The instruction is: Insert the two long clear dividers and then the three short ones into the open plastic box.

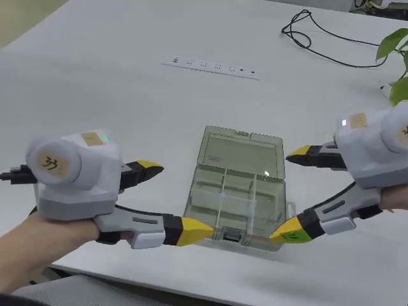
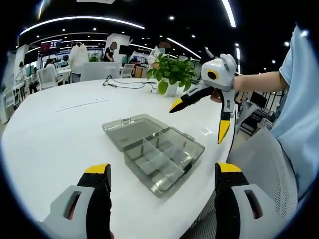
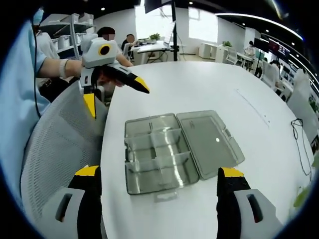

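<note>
On the white desk [image 1: 115, 108], the open plastic box [image 1: 245, 153] lies flat with its lid folded back. Clear dividers [image 1: 223, 191] stand inside it, splitting it into compartments. The left gripper [image 1: 185, 199] hovers just left of the box, the right gripper [image 1: 280, 197] just right of it. Both pairs of yellow-tipped fingers [image 1: 194, 231] are spread wide, holding nothing, not touching the box
</note>
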Motion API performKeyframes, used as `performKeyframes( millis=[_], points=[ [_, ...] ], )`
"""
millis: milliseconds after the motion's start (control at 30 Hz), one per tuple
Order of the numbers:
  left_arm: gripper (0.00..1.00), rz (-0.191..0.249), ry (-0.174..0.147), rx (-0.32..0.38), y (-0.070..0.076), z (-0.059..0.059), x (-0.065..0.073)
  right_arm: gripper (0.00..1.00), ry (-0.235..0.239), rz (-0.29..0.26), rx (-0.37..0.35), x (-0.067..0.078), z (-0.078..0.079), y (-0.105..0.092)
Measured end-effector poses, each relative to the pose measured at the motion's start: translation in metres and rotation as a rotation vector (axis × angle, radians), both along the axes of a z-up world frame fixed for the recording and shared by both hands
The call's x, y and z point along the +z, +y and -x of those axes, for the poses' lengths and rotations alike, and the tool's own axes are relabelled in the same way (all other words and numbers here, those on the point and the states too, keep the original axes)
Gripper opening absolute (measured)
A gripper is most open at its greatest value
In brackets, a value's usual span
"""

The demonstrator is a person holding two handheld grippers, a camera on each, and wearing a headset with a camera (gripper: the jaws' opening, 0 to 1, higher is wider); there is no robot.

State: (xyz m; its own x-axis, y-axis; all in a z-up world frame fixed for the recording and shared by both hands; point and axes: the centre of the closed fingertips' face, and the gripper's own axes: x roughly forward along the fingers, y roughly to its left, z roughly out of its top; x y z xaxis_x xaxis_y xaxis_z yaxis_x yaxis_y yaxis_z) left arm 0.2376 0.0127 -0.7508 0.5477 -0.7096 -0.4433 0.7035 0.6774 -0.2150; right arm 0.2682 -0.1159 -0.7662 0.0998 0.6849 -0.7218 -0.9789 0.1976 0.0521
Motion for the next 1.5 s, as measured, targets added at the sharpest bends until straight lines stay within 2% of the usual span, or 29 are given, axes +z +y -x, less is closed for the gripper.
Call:
performKeyframes(
  millis=[300, 500, 733, 1233, 1500],
  points=[
    [0.87, 0.003, 0.000, 0.002, -0.005, 0.000, 0.000, 0.95, 0.014, 0.058, -0.111, -0.005, 0.005, -0.064],
    [0.87, 0.003, 0.004, 0.004, -0.006, 0.000, 0.000, 0.94, 0.025, 0.078, -0.159, -0.010, 0.008, -0.090],
    [0.87, -0.003, 0.007, 0.005, -0.006, 0.002, 0.000, 0.92, 0.048, 0.135, -0.191, -0.025, 0.011, -0.123],
    [0.86, -0.017, 0.017, 0.007, -0.002, 0.002, -0.002, 0.85, 0.083, 0.257, -0.153, -0.051, 0.015, -0.162],
    [0.86, -0.023, 0.016, 0.008, 0.000, 0.002, -0.001, 0.77, 0.072, 0.318, -0.109, -0.062, 0.013, -0.175]
  ],
)
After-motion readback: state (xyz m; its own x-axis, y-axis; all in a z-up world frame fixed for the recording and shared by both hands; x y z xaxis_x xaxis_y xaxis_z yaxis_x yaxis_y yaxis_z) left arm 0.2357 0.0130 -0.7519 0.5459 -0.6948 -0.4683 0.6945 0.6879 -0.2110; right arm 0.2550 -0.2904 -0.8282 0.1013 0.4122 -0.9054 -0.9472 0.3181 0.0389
